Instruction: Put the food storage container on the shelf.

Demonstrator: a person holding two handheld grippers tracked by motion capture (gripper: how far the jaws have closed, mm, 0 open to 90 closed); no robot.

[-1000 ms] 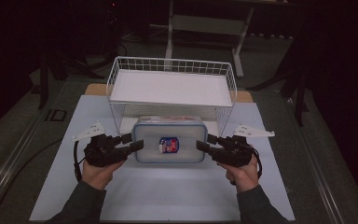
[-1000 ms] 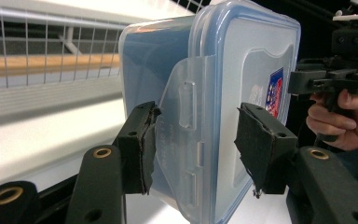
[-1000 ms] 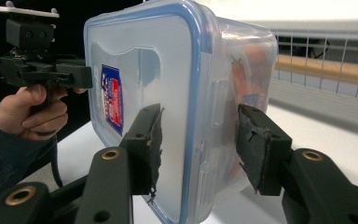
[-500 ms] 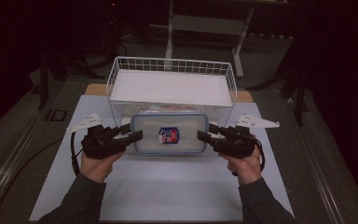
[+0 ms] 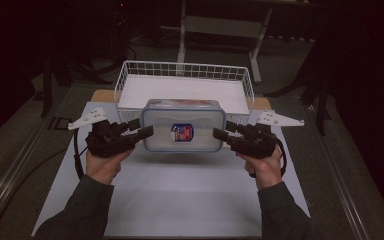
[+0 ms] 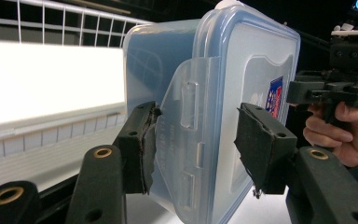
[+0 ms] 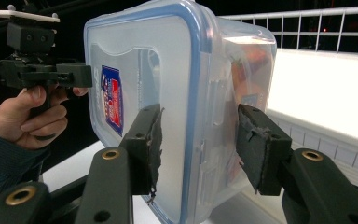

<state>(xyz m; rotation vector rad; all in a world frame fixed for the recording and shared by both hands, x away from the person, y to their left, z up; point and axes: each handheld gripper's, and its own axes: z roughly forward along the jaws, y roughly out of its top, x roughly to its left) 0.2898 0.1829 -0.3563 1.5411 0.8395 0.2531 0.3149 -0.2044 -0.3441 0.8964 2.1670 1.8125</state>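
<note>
Your left gripper and right gripper clamp their jaws on the ends of the lidded container, held above the desk, just before the wire basket.

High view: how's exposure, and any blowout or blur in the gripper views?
High view: surroundings nearly black, lit white mat readable. Left gripper view: white wire basket floor blown out; clear blue-rimmed plastic container sharp. Right gripper view: basket floor overexposed, container label legible, jaws sharp.
</note>
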